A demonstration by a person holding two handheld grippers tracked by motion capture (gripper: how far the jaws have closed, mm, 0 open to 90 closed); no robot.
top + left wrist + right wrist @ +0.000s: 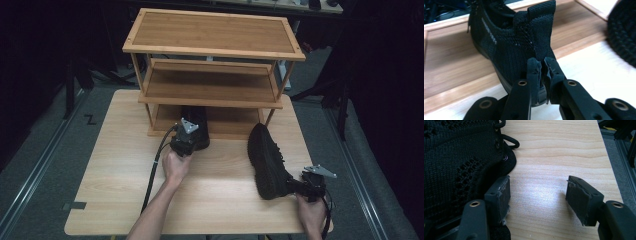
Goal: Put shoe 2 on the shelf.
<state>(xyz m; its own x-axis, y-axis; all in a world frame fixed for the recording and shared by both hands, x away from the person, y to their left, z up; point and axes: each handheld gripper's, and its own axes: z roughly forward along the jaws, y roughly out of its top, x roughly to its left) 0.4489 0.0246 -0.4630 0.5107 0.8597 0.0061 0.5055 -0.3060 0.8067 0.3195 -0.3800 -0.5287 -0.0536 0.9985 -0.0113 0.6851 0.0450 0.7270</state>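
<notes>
A black knit shoe (pixel 199 122) stands with its toe under the bottom shelf (pixel 235 122) of a wooden rack (pixel 212 32). My left gripper (pixel 192 132) is shut on the shoe's heel. In the left gripper view the two jaws (pixel 542 63) pinch the heel tab of the shoe (pixel 506 42) between them. A second black shoe (pixel 267 160) lies on the table at the right, toe toward the rack. My right gripper (pixel 294 184) is at its heel end and stands open. In the right gripper view only bare wood lies between the pads (pixel 537 187), and the shoe (pixel 461 157) rests against the outside of the left jaw.
The rack has three shelves and takes up the table's (pixel 125 165) far half. The table's right edge (pixel 610 157) runs close by my right gripper, with dark frame rails beyond it. Part of the second shoe (pixel 624 35) shows at the right of the left gripper view.
</notes>
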